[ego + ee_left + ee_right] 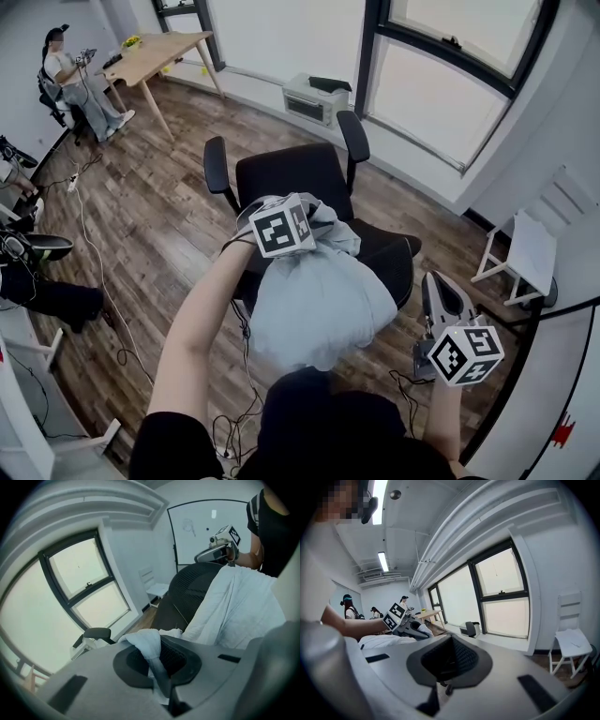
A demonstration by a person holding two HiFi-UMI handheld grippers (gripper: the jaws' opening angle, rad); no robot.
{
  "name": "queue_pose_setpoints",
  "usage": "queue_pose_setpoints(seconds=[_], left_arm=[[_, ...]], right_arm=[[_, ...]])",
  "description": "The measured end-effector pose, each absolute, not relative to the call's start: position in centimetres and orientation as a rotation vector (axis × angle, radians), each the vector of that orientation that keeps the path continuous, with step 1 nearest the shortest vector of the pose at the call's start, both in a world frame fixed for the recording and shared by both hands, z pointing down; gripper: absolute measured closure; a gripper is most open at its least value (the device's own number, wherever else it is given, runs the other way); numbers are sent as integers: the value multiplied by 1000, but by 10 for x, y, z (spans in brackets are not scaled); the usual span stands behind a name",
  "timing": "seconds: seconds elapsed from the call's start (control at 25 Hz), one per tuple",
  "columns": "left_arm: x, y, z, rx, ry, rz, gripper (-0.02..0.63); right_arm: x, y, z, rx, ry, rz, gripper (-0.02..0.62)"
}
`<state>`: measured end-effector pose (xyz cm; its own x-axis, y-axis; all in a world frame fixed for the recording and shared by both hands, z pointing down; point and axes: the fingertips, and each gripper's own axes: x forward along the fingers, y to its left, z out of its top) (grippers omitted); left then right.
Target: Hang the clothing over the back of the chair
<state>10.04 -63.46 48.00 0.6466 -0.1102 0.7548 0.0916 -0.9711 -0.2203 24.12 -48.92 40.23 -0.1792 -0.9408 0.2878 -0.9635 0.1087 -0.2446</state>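
Right gripper (443,686) closed, empty; window (501,599) beyond.

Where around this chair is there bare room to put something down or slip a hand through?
The black seat between the two armrests is bare, and so is the wood floor out toward the desk. The chair back is crowded: the clothing covers it, with the left gripper shut on a fold. Cables cross the floor at left.

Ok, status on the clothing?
Left hand-held gripper shut on garment. Right hand-held gripper shut, empty, off to the side. Garment draped over back of chair. Nothing in the way.
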Motion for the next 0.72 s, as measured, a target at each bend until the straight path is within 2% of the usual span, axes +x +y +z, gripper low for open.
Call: queue_pose_setpoints(seconds=[0.16, 0.28, 0.32, 0.48, 0.72], left_arm=[[98, -630, 478, -2690, 33, -1221, 573], [97, -623, 475, -2739, 39, -1207, 411], [96, -621, 473, -2749, 45, -1202, 394], [94, -619, 467, -2795, 77, -1195, 351], [73, -613, 459, -2782, 48, -1340, 342]], right_arm=[[239, -483, 403, 1971, -2300, 585, 594], [239, -478, 405, 1973, -2299, 583, 594], [238, -477, 405, 1974, -2299, 582, 594], [238, -471, 403, 1967, -2303, 578, 594], [240, -461, 400, 1960, -2316, 575, 594]])
